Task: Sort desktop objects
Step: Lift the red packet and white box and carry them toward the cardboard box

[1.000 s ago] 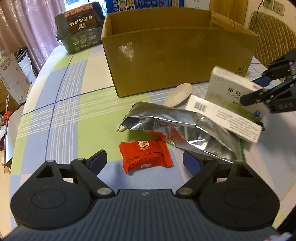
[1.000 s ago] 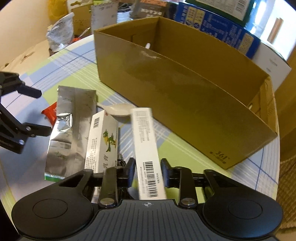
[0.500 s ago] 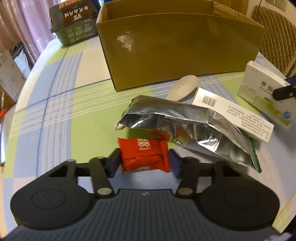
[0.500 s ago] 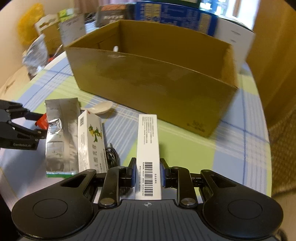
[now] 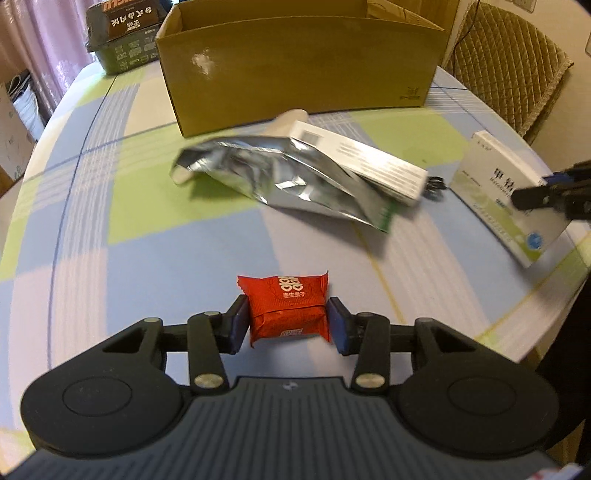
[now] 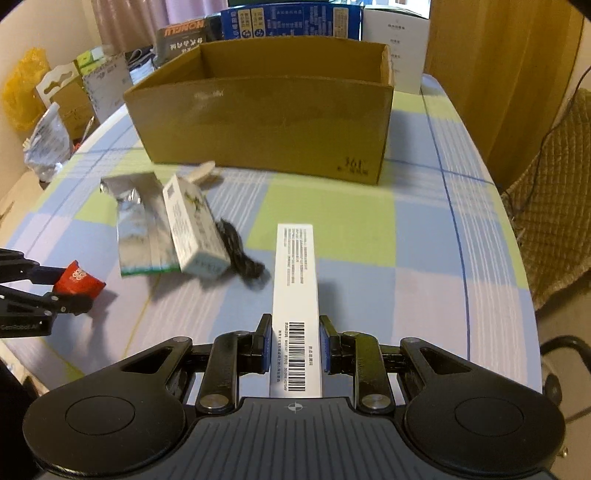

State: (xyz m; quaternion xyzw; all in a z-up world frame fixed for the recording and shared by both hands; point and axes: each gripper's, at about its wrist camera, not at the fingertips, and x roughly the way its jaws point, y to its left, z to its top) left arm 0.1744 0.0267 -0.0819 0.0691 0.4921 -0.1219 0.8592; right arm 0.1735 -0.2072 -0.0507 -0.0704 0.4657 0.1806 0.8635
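My left gripper (image 5: 286, 321) is shut on a red candy packet (image 5: 288, 306), held just above the checked tablecloth. In the right wrist view that left gripper (image 6: 64, 290) shows at the left edge with the red packet (image 6: 79, 280). My right gripper (image 6: 294, 343) is shut on a long white barcode box (image 6: 295, 280), raised over the table. A silver foil bag (image 5: 280, 177), a white-green medicine box (image 6: 192, 221), a pale spoon (image 6: 203, 171) and a black cable (image 6: 240, 254) lie before the open cardboard box (image 6: 266, 122).
A dark green carton (image 5: 122, 33) stands at the table's back left. Blue and white cartons (image 6: 288, 18) stand behind the cardboard box. A quilted chair (image 5: 509, 55) is at the right, and bags (image 6: 48, 140) crowd the table's left side. The table's rounded edge (image 5: 535, 314) is near.
My left gripper closed on the red packet and pulled back from the foil bag with it. My right gripper drew back from the pile with the white box.
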